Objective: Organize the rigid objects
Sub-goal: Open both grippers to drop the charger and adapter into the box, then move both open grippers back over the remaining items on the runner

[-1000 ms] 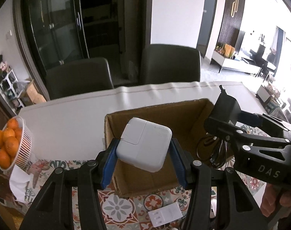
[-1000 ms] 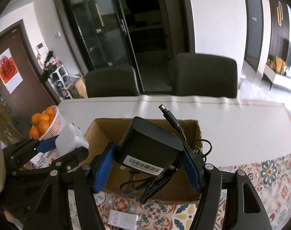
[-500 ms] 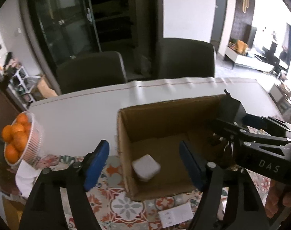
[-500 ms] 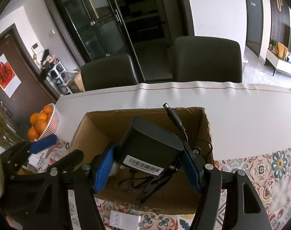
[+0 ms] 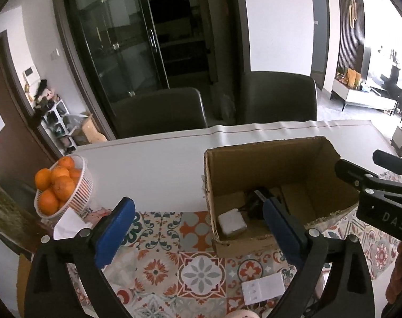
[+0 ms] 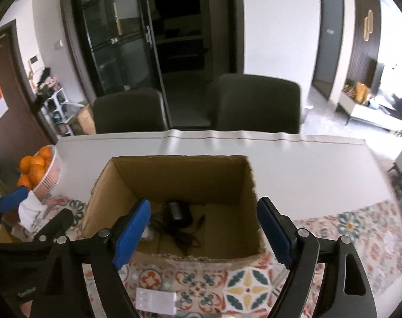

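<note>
An open cardboard box (image 5: 269, 151) (image 6: 174, 169) stands on the table. A white square charger (image 5: 232, 221) lies on its floor at the near left. A black power adapter (image 6: 177, 211) with its tangled cable (image 6: 185, 235) lies beside it, also in the left wrist view (image 5: 253, 201). My left gripper (image 5: 198, 228) is open and empty, held above the box's near left corner. My right gripper (image 6: 203, 228) is open and empty above the box's near edge; it also shows in the left wrist view (image 5: 381, 185).
A white basket of oranges (image 5: 60, 185) (image 6: 39, 169) stands at the table's left, with a white tissue (image 5: 68, 222) by it. A small white flat piece (image 5: 263, 288) (image 6: 155, 300) lies on the patterned mat (image 5: 195, 270) in front of the box. Two dark chairs (image 5: 161, 111) stand behind the table.
My left gripper opened and dropped the white charger into the box, then drew back left. My right gripper opened and dropped the black adapter with its cable into the box.
</note>
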Demonstrator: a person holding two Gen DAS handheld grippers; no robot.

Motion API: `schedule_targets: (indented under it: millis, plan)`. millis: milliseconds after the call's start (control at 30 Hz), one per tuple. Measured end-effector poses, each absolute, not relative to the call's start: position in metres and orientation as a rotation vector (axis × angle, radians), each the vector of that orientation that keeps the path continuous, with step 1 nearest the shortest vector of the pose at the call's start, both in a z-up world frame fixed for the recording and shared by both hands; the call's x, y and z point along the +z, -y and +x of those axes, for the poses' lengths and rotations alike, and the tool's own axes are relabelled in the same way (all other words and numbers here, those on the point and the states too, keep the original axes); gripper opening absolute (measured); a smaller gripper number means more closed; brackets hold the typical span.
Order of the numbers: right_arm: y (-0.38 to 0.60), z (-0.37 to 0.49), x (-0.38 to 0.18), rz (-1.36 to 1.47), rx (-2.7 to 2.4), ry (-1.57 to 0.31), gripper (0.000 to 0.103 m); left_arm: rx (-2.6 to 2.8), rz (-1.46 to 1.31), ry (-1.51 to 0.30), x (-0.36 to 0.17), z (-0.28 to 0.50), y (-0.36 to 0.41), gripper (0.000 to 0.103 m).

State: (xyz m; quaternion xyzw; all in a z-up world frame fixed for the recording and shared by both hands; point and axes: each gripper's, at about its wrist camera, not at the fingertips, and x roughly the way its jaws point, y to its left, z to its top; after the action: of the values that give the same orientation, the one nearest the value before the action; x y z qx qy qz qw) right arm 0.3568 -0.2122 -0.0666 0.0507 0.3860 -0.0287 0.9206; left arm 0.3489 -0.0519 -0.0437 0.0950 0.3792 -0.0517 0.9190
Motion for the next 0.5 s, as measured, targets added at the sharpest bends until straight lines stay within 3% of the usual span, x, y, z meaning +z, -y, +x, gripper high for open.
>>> schedule_targets:
  millis: [500]
  plan:
    - [0.197, 0.262, -0.059, 0.113, -0.114, -0.739, 0.084, -0.134, 0.253, -0.690, -0.040, 0.269, 0.047, 0.101]
